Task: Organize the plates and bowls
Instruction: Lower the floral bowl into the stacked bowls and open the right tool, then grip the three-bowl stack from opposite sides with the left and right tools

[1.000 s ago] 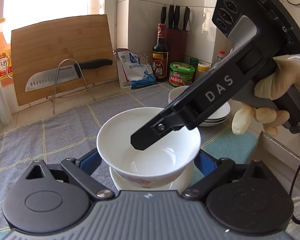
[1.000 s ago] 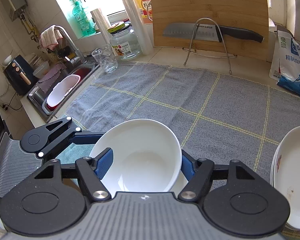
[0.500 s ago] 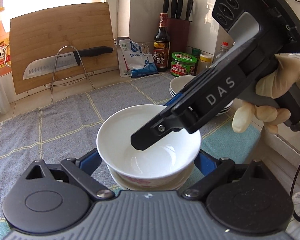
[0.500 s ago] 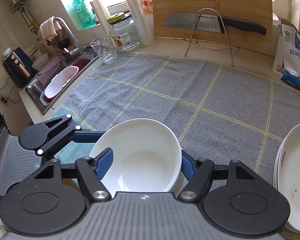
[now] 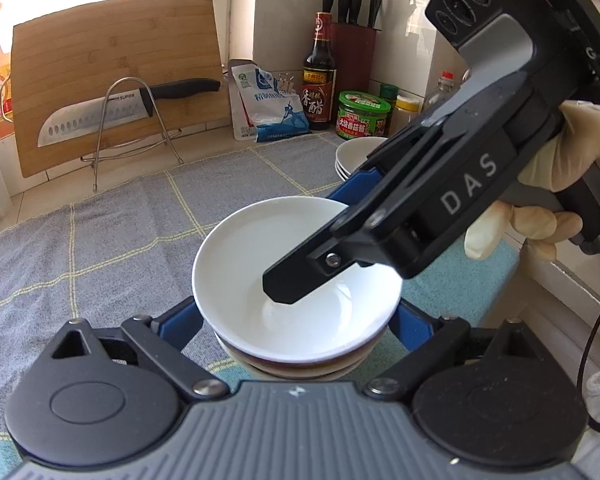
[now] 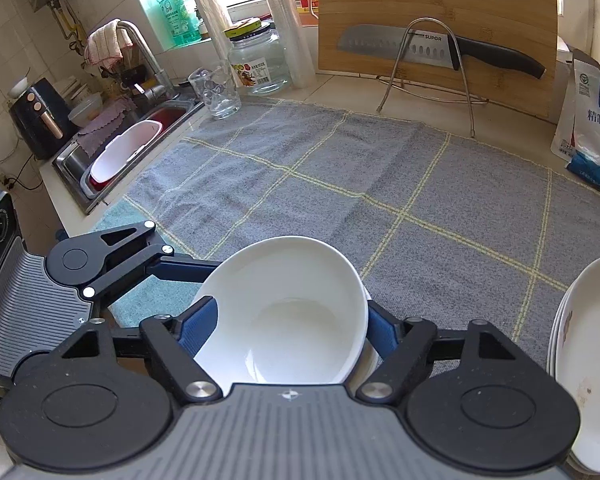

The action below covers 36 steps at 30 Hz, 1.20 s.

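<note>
A white bowl (image 5: pixel 260 264) sits tilted in the top of a bowl stack (image 5: pixel 300 366) on the towel. My right gripper (image 5: pixel 312 240) holds the bowl's rim: one finger (image 5: pixel 300 280) is inside the bowl, the blue-padded one outside. In the right wrist view the same bowl (image 6: pixel 284 312) fills the space between my right gripper's (image 6: pixel 288 328) pads. My left gripper (image 5: pixel 296 320) straddles the stack, its blue pads beside it; whether they touch is not clear. It also shows in the right wrist view (image 6: pixel 112 256). A plate stack (image 5: pixel 356 156) lies behind; it shows at right (image 6: pixel 588 360).
A grey checked towel (image 6: pixel 380 184) covers the counter. A cutting board and knife on a wire rack (image 5: pixel 120 100), a salt bag (image 5: pixel 268 104), bottles and jars (image 5: pixel 364 114) line the back wall. A sink (image 6: pixel 116 156), glass (image 6: pixel 216 92) and jar lie left.
The white bowl has come down onto the stack and now sits tilted in it. Both gripper views have shifted slightly; the right gripper keeps its hold on the rim.
</note>
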{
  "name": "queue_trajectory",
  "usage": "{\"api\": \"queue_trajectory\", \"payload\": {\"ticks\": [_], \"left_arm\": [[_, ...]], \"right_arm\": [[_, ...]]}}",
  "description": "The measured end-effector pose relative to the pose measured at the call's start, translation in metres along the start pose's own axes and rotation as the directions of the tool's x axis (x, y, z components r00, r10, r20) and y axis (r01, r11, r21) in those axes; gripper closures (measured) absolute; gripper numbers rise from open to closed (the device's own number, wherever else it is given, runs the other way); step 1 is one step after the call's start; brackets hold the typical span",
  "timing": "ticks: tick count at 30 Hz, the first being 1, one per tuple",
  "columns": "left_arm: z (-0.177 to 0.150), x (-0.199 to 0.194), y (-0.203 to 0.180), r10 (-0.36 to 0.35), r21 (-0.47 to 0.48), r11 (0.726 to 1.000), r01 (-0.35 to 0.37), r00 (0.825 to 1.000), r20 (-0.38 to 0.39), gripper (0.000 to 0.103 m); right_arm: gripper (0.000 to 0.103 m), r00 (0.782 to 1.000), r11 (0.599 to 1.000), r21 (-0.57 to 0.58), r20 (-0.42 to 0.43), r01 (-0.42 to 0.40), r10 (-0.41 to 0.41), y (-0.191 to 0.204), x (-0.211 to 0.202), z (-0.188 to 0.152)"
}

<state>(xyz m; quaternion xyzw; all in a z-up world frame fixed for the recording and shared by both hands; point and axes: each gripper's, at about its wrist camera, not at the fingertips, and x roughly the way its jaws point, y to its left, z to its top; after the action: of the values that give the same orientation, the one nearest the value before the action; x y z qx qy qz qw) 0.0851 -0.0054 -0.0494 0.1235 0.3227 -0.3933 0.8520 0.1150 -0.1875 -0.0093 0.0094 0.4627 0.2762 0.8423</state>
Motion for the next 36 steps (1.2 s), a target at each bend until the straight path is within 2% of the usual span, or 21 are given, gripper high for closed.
{"api": "queue_trajectory", "payload": {"ticks": [6, 9, 13, 17, 22, 26, 30, 33, 36], "left_arm": [[-0.003, -0.003, 0.0, -0.006, 0.022, 1.0, 0.006, 1.0, -0.001, 0.004], [-0.003, -0.006, 0.0, -0.008, 0.026, 1.0, 0.008, 1.0, 0.009, 0.004], [-0.003, -0.007, -0.002, -0.007, 0.026, 1.0, 0.006, 1.0, 0.012, 0.004], [-0.004, -0.008, -0.002, -0.007, 0.032, 0.999, 0.007, 1.0, 0.01, 0.004], [-0.003, -0.01, -0.002, -0.006, 0.053, 0.999, 0.005, 1.0, 0.013, 0.004], [-0.003, -0.014, -0.003, 0.01, 0.068, 0.998, -0.012, 1.0, 0.029, 0.003], [-0.004, -0.021, 0.0, 0.018, 0.084, 0.996, -0.022, 0.998, 0.055, 0.003], [-0.005, -0.025, 0.003, 0.016, 0.113, 0.993, -0.025, 0.996, 0.085, 0.001], [-0.007, -0.026, 0.006, -0.001, 0.147, 0.989, -0.011, 0.997, 0.078, 0.001]], "right_arm": [[0.011, 1.0, 0.999, -0.034, -0.002, 0.006, -0.006, 0.005, 0.001, -0.001], [0.005, 0.999, 0.998, -0.039, 0.015, 0.039, -0.038, 0.005, -0.003, -0.001], [0.005, 0.997, 0.999, -0.024, 0.066, 0.041, -0.039, 0.002, -0.017, -0.003], [0.005, 0.994, 0.999, -0.036, 0.108, -0.011, 0.015, 0.007, -0.028, -0.005], [0.003, 0.995, 0.998, -0.067, 0.093, -0.018, 0.025, 0.012, -0.024, -0.01], [0.004, 0.995, 0.999, -0.046, 0.094, -0.02, 0.025, 0.008, -0.026, -0.012], [0.004, 0.988, 0.995, -0.095, 0.15, 0.03, -0.016, 0.014, -0.041, -0.013], [0.0, 0.976, 0.979, -0.177, 0.209, 0.1, -0.062, 0.023, -0.056, -0.013], [0.0, 0.977, 0.957, -0.242, 0.176, 0.16, -0.119, 0.029, -0.059, -0.014]]}}
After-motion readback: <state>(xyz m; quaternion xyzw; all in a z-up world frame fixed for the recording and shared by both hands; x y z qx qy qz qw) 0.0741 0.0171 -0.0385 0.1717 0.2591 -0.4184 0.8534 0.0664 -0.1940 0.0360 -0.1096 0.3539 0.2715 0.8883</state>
